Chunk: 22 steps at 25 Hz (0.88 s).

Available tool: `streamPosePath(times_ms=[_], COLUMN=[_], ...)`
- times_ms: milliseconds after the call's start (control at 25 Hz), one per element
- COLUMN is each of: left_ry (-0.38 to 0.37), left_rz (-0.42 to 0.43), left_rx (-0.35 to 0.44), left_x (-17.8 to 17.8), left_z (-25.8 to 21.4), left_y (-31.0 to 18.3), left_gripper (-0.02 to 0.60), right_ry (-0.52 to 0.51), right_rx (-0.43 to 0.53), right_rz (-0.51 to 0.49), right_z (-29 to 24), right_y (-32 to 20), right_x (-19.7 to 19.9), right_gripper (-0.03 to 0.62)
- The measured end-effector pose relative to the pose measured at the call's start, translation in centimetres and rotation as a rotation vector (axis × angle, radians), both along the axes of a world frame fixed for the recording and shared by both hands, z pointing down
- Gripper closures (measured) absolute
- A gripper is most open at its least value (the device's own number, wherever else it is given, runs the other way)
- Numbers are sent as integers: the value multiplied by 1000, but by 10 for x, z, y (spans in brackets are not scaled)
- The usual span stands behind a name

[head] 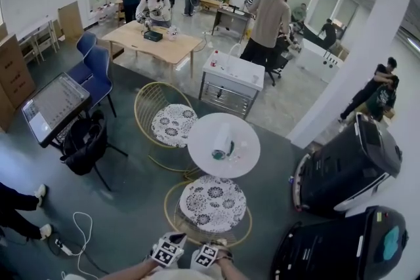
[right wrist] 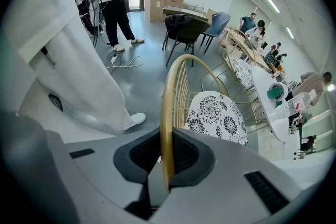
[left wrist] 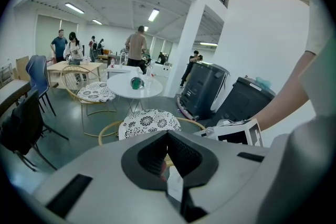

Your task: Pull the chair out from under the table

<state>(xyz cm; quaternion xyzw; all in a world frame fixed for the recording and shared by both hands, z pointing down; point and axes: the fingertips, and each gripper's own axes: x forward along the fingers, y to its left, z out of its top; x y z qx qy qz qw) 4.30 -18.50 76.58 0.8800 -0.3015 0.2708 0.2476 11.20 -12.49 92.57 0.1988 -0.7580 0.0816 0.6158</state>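
The near gold wire chair with a flowered cushion (head: 213, 203) stands against the round white table (head: 223, 144). Both grippers are at its back rim at the bottom of the head view. My right gripper (right wrist: 167, 136) points steeply down and is shut on the thin gold rim (right wrist: 169, 97), which runs up between its pads; the cushion (right wrist: 216, 115) lies beyond. My left gripper (left wrist: 168, 139) has its jaws closed together, with a sliver of gold showing between them. Ahead of it are the cushion (left wrist: 149, 122) and the table (left wrist: 134, 86). A green-and-white thing (head: 220, 153) lies on the table.
A second gold chair (head: 172, 122) stands at the table's far left. Two big black machines (head: 348, 167) (head: 341, 246) stand on the right. A black chair holding a bag (head: 85, 144), a floor cable (head: 72, 236) and a person's feet (head: 26, 213) are on the left.
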Motion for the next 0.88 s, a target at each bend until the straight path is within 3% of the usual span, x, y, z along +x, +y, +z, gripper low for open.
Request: streamPosePath(times_ms=[240,360,560,880], left_ry=[25,14,24,14], left_rz=[27,25,30,14], left_rx=[20,2,12,9], left_x=[-8,-12,-9,-4], left_z=[-5,-2,-3,-4], left_y=[11,19,32,57], left_gripper=[580,580,580,580], right_ry=[27,11,36,-12], right_rx=[11,-28,12,-18], right_rz=[0,-5,-7,-22], right_z=[-2,7,-3,-1], right_y=[10,28,40,71], right_x=[-2,-8,-9,-21], right_gripper=[556,556,556,554])
